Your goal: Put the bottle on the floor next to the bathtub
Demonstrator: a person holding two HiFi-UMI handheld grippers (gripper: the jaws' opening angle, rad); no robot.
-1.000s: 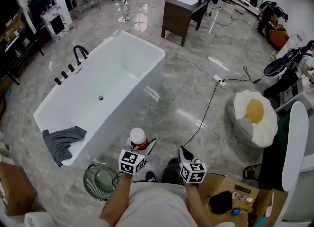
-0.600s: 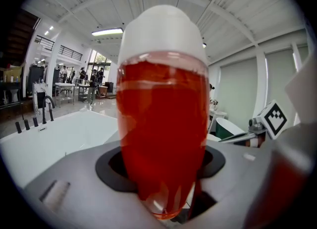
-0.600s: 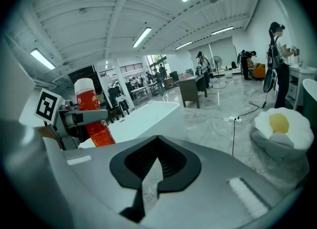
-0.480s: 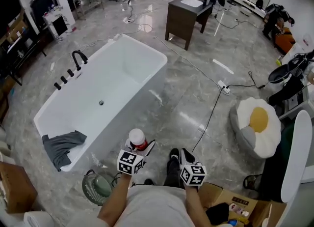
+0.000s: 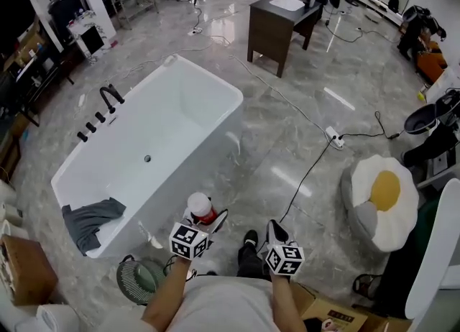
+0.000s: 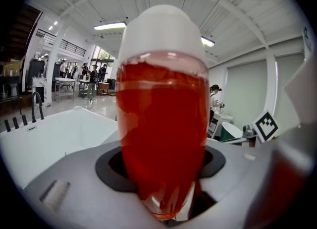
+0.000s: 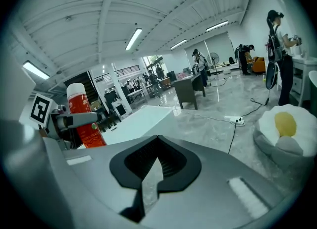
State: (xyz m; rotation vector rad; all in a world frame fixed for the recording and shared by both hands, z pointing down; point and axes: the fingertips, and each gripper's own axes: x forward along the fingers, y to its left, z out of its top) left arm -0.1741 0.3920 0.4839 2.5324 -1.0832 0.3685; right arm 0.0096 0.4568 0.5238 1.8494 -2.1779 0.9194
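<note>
Gripping the red bottle (image 5: 200,205) upright in my left gripper (image 5: 205,220), off the floor near the bathtub's (image 5: 228,88) near corner, right gripper (image 5: 274,230) clamped shut on nothing, floor fan (image 5: 140,277) by my left, black cable (image 5: 307,172) trailing ahead right.

The bottle (image 5: 200,207) stands upright between the jaws of the left gripper (image 5: 206,220), with the right gripper (image 5: 275,231) just beside it on the right. The bathtub (image 5: 165,115) lies on the floor (image 5: 287,129) ahead and left of the left jaws, a cloth (image 5: 90,217) in its near end. A cushion (image 5: 381,194) lies well right of the right jaws, and a cabinet (image 5: 280,18) stands far ahead.
</note>
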